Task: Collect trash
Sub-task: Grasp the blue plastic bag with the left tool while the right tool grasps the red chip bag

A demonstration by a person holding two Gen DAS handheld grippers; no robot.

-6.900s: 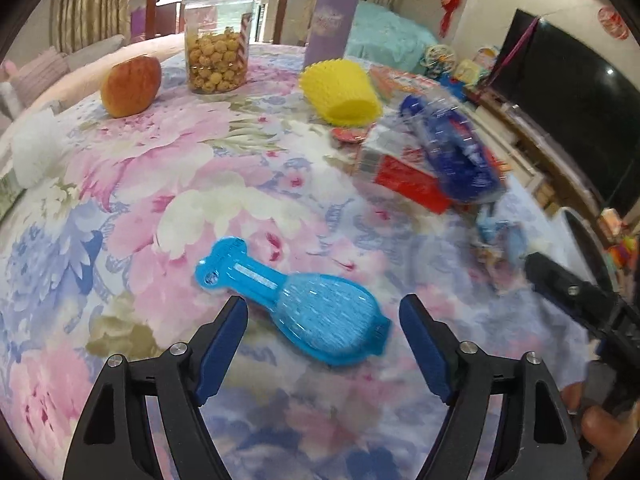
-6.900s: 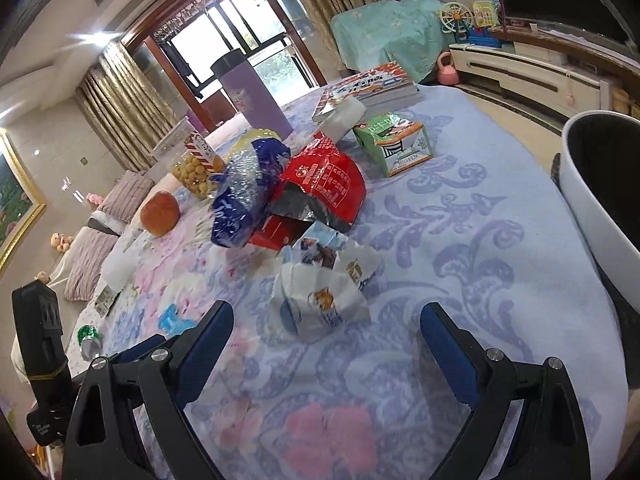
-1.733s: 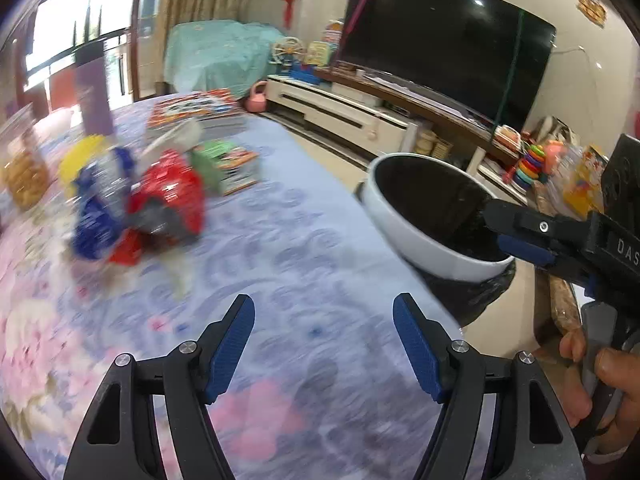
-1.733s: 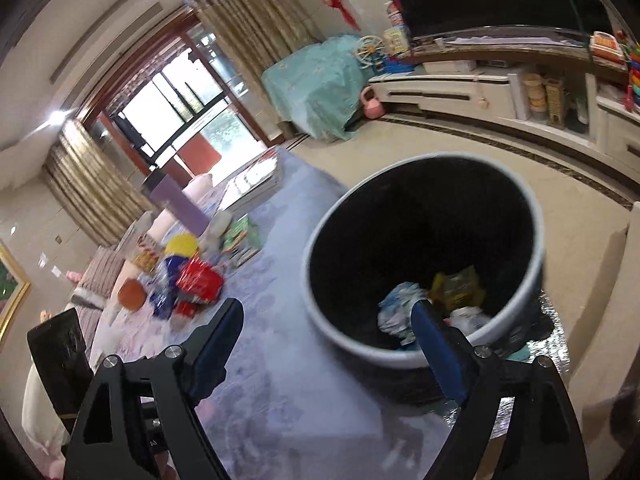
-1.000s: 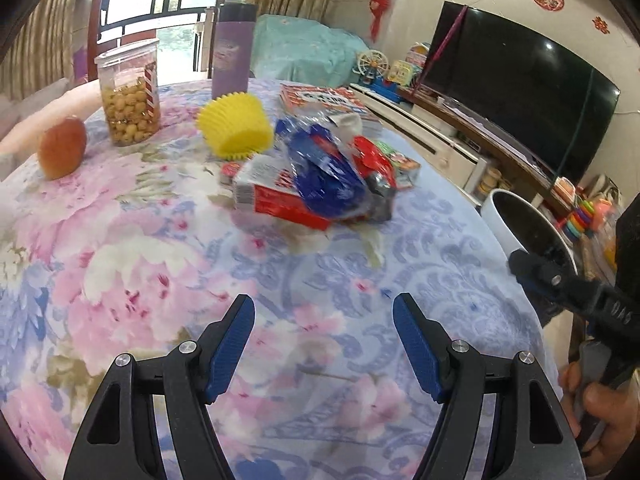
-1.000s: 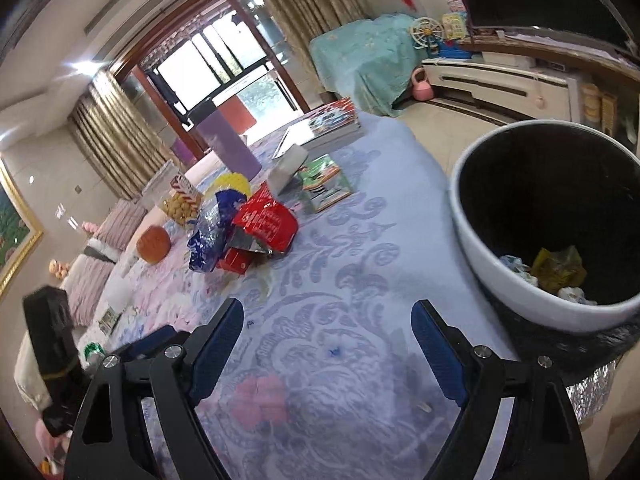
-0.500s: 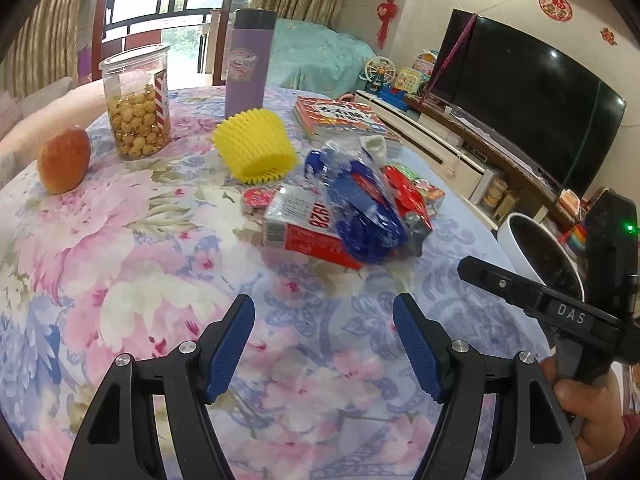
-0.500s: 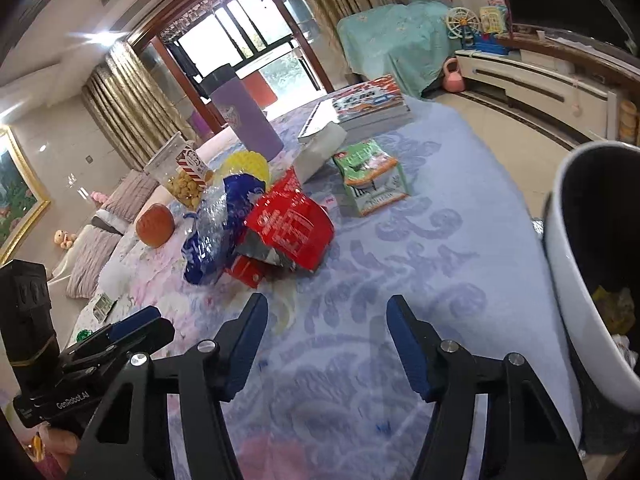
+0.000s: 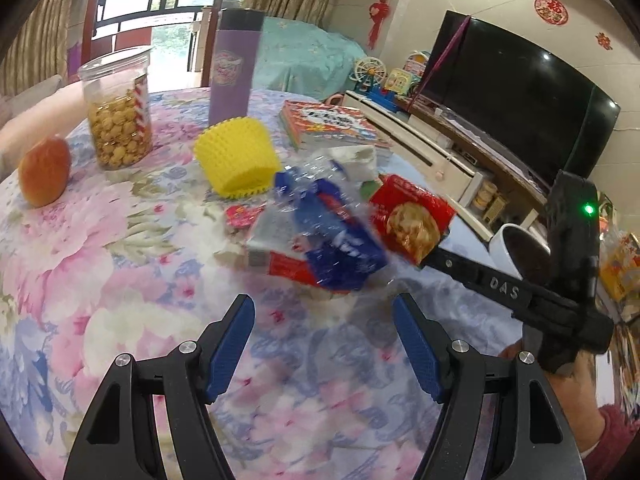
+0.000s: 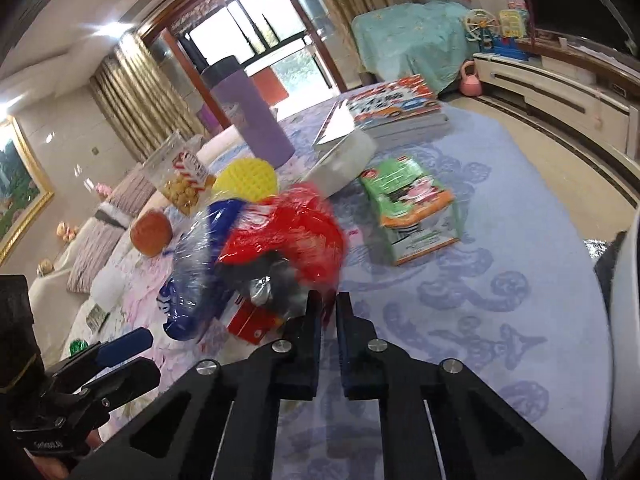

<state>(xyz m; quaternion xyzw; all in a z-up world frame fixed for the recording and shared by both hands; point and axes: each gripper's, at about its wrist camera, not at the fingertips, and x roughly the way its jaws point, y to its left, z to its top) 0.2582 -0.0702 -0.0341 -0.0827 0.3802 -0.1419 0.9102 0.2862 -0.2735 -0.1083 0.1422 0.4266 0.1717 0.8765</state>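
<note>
A red snack bag lies in a pile of wrappers on the flowered tablecloth. Against it lie a blue and clear plastic bag and a red and white box. My right gripper comes in from the right, and its jaws are closing on the red bag's lower edge, a red sliver pinched between them. My left gripper hovers open in front of the pile with nothing between its blue pads. A white trash bin stands beyond the table's right edge.
Behind the pile stand a yellow ribbed cup, a jar of snacks, a purple bottle, an apple and a stack of books. A green box and a white pack lie to the right.
Both grippers have moved in toward the pile. The right gripper's jaws went from wide open to shut on the red bag's edge. The left gripper stayed open.
</note>
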